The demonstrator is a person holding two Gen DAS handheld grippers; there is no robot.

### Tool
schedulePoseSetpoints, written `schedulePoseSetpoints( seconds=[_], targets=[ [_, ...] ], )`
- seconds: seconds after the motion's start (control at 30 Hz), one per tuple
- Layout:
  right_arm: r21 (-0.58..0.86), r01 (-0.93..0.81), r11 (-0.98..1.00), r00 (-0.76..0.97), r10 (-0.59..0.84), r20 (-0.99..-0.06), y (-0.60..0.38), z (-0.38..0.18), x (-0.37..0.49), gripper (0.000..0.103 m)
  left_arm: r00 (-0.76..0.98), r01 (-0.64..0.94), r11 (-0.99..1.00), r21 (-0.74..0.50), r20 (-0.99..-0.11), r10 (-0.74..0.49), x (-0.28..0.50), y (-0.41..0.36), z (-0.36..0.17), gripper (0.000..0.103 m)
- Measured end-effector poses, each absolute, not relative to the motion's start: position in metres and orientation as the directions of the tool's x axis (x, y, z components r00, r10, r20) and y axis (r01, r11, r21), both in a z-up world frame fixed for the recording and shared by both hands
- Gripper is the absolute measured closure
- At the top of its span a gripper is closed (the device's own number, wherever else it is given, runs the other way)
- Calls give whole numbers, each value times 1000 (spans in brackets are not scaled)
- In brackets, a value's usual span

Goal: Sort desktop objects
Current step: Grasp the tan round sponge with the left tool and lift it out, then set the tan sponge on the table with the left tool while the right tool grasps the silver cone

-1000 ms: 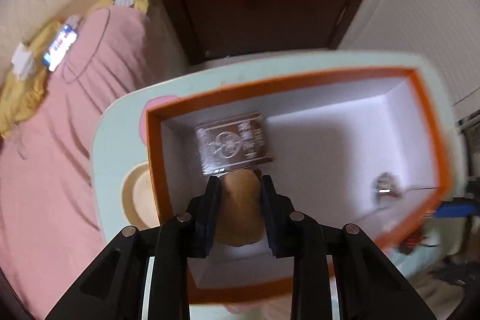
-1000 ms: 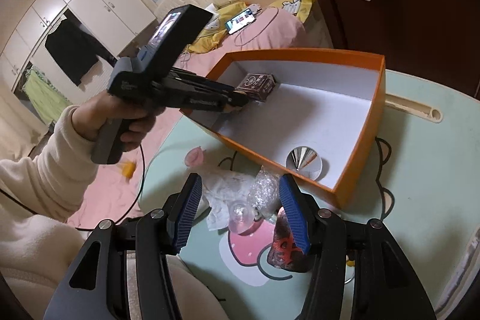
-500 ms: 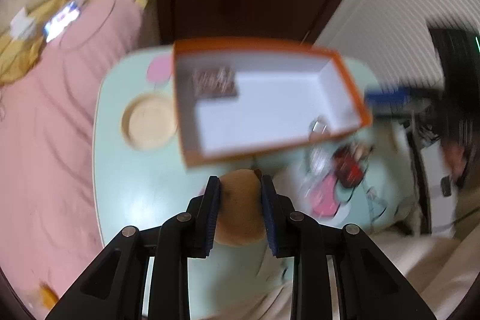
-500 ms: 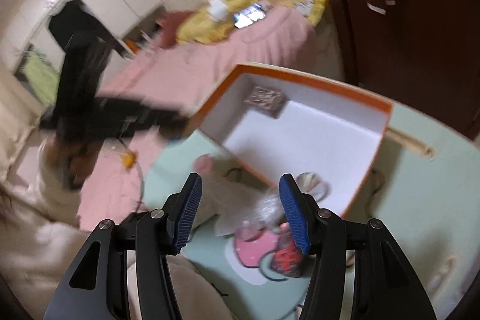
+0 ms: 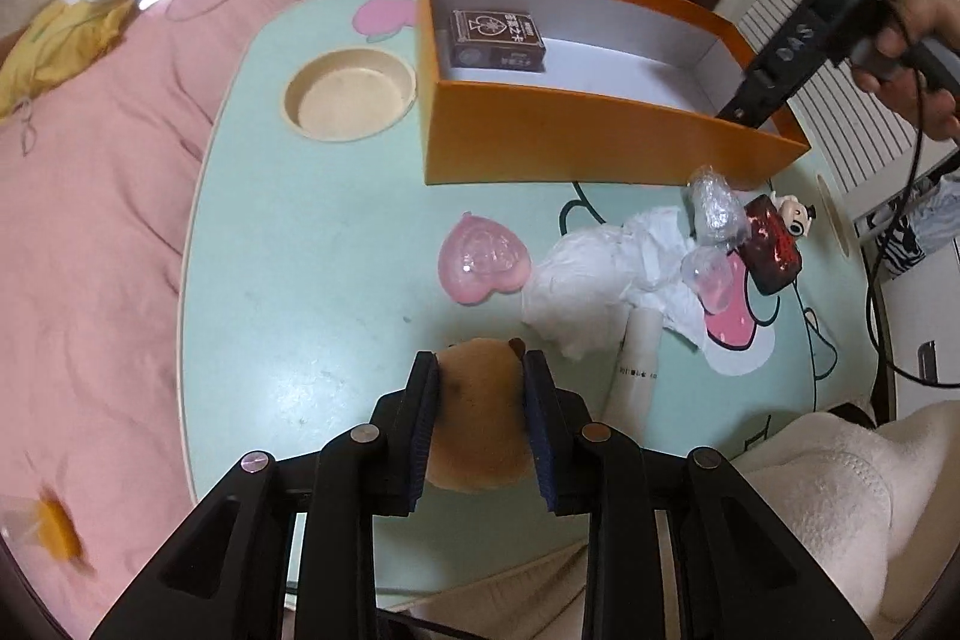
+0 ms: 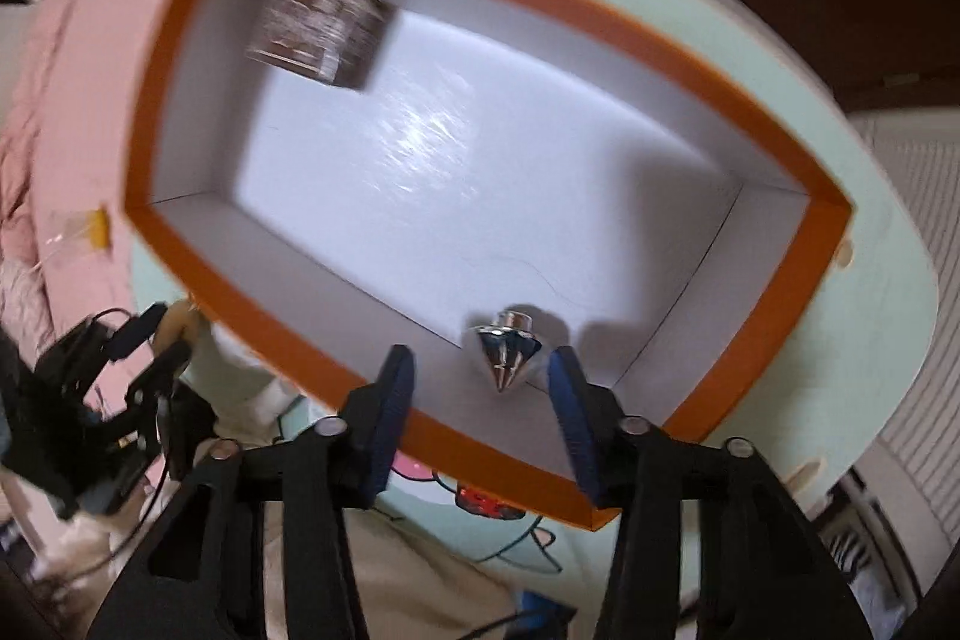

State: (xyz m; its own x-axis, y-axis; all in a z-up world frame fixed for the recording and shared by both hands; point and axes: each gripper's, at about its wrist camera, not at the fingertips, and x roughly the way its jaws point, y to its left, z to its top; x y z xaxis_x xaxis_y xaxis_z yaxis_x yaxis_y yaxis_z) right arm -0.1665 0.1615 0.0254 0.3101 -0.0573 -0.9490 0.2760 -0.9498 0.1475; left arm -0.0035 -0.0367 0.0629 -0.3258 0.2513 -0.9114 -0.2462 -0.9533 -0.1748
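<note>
The left gripper clamps a tan plush toy low over the mint table, short of the orange box. Farther off, the right gripper, jaws just narrowing but touching nothing, straddles the silver spinning top inside that box beside a brown card box. Next, I'd guess, the plush goes in.

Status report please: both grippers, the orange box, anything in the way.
Left gripper shut on the brown plush toy above the table. Right gripper over the orange box, just been closing, fingers either side of the silver top, not touching. Nothing blocking.
</note>
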Motion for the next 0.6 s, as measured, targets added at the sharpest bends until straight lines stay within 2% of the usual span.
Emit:
schedulePoseSetpoints(
  seconds=[0.03, 0.07, 0.1, 0.17, 0.23, 0.3, 0.47, 0.6],
  targets=[
    [141, 268, -953, 321, -50, -946, 161, 22, -168, 62, -337, -249, -953, -172, -907, 252, -4, -36, 63, 73],
    [133, 265, -955, 325, -42, -945, 160, 20, -169, 66, -351, -249, -954, -164, -903, 247, -4, -35, 64, 68],
    [124, 263, -957, 328, -33, -944, 158, 19, -171, 67, -362, -249, -956, -157, -900, 242, -5, -34, 64, 57],
    [120, 268, -956, 325, -28, -945, 154, 18, -172, 67, -376, -253, -956, -151, -895, 241, -7, -31, 63, 47],
    [108, 285, -952, 322, -11, -947, 150, 15, -171, 67, -372, -262, -952, -161, -893, 253, -9, -29, 60, 47],
    [89, 297, -951, 320, 11, -947, 149, 11, -169, 73, -371, -259, -950, -176, -890, 266, -11, -30, 59, 47],
    [93, 318, -944, 302, 8, -953, 148, 16, -168, 74, -395, -250, -940, -231, -862, 317, -14, -40, 72, 47],
    [172, 292, -941, 242, -101, -965, 154, 42, -172, 74, -434, -231, -937, -263, -834, 341, -17, -56, 90, 47]
  ],
)
